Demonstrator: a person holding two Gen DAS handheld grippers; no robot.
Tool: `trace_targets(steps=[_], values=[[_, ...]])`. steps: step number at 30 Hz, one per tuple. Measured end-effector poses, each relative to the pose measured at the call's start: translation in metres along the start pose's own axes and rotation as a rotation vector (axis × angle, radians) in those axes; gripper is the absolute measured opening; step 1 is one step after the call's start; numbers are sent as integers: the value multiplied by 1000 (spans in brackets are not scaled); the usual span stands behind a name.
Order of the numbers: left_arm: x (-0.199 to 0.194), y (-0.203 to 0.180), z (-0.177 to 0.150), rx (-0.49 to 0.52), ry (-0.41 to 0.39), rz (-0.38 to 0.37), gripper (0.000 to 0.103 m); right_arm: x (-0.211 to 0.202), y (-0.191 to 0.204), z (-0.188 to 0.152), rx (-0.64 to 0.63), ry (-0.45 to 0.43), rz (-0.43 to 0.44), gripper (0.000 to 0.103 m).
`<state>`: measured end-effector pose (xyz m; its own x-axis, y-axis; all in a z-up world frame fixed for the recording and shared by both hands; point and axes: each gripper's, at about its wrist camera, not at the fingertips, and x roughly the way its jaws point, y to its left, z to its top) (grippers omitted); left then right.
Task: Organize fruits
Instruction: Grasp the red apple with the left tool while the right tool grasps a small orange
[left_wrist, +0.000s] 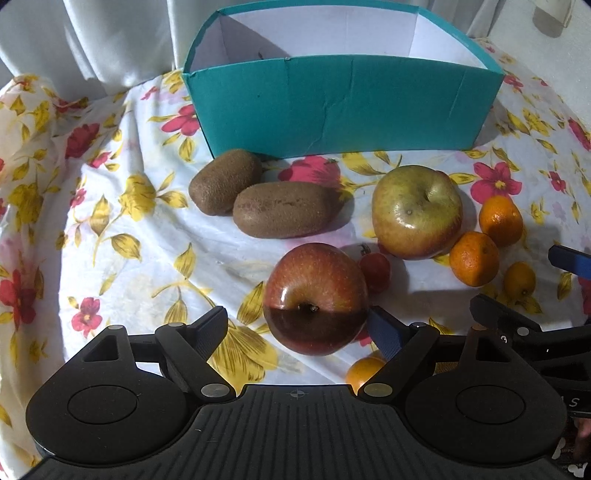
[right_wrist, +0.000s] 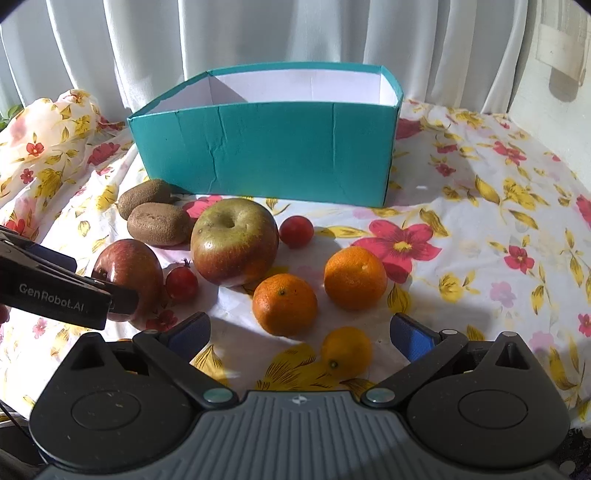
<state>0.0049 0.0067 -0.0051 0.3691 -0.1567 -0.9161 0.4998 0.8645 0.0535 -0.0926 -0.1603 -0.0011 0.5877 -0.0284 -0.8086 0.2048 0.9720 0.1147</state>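
Observation:
A red apple (left_wrist: 316, 291) (right_wrist: 127, 273) lies on the floral cloth between the fingers of my open left gripper (left_wrist: 298, 319). Its left pad stands clear of the apple and its right pad is at the skin. My right gripper (right_wrist: 299, 325) is open low over a tangerine (right_wrist: 284, 302) and a small yellow citrus (right_wrist: 345, 352), gripping nothing. Farther back lie a green-red apple (left_wrist: 415, 210) (right_wrist: 234, 242), two kiwis (left_wrist: 284, 214) (right_wrist: 159, 223), a second tangerine (right_wrist: 354, 277) and two small red fruits (right_wrist: 181, 282). A teal box (left_wrist: 343, 99) (right_wrist: 266, 151) stands open behind them.
A white curtain (right_wrist: 295, 33) hangs close behind the box. The cloth (right_wrist: 480, 229) is bunched up at the back left (right_wrist: 48, 118). Another small orange fruit (left_wrist: 364, 371) lies under the left gripper's right finger. A pale wall fitting (right_wrist: 561, 55) is at the far right.

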Motion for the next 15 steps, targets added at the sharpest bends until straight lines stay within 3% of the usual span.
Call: trace_targets(steps=[9,15], values=[[15,2,5,-22,48,-34,87,7,-6,-5,28,32,-1,103],[24,2,12,-21,55,-31,86,14,-10,-8,35,50,7,92]])
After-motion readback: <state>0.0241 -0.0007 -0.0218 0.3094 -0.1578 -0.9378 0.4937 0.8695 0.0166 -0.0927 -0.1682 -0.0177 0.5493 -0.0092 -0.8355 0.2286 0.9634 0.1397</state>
